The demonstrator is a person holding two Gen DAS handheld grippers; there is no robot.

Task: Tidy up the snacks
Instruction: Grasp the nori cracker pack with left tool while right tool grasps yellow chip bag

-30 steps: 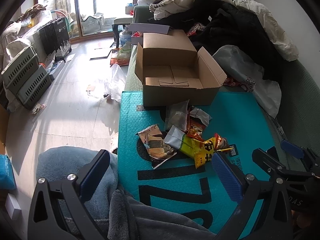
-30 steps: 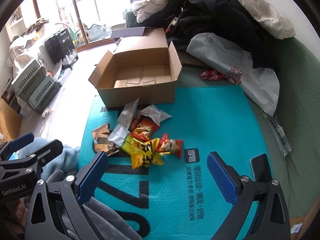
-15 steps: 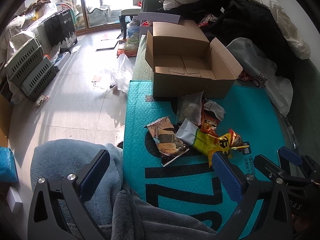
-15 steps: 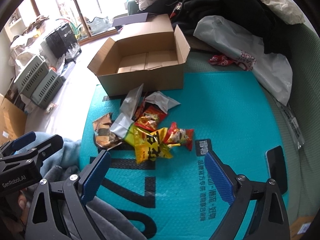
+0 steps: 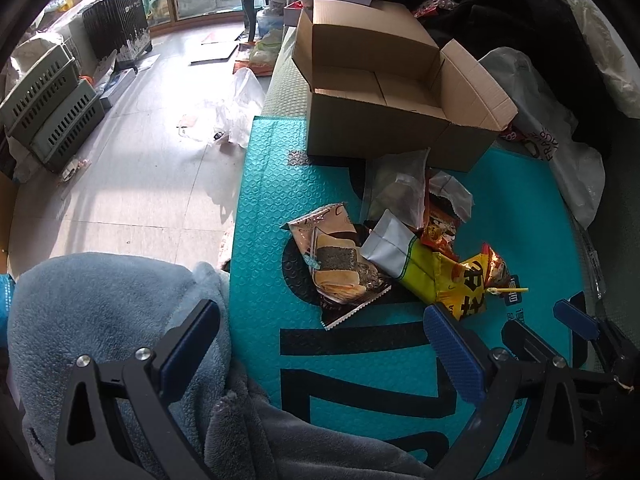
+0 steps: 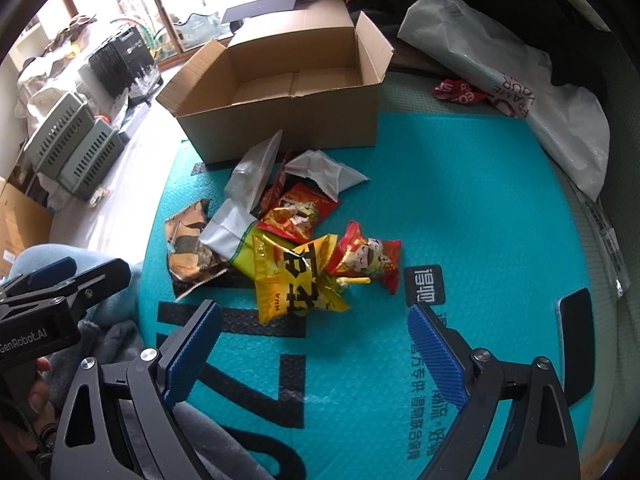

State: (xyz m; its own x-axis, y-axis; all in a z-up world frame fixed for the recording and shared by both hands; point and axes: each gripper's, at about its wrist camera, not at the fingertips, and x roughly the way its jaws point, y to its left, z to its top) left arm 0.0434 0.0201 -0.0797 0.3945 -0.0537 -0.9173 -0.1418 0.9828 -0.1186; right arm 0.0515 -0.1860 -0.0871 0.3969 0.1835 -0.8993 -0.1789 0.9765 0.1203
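Two black frames, right gripper [image 6: 312,344] and left gripper [image 5: 320,340], each with blue ribbed pads [image 6: 436,354] and silver screws [image 6: 149,354]. White "GenRobot.AI" marking on the left one. Bare skin of a hand [image 6: 38,394] under it.

Bare teal mat [image 6: 460,208] right of the snack pile [image 6: 296,240], open up to the white plastic bag [image 6: 560,116]. Bare mat also between pile and both grippers. Cardboard box [image 6: 288,92] stands just behind the pile, flaps up, top open. Left edge hemmed by blue fleece blanket [image 5: 100,312]. Dark clothes heap [image 5: 520,28] walls the far right
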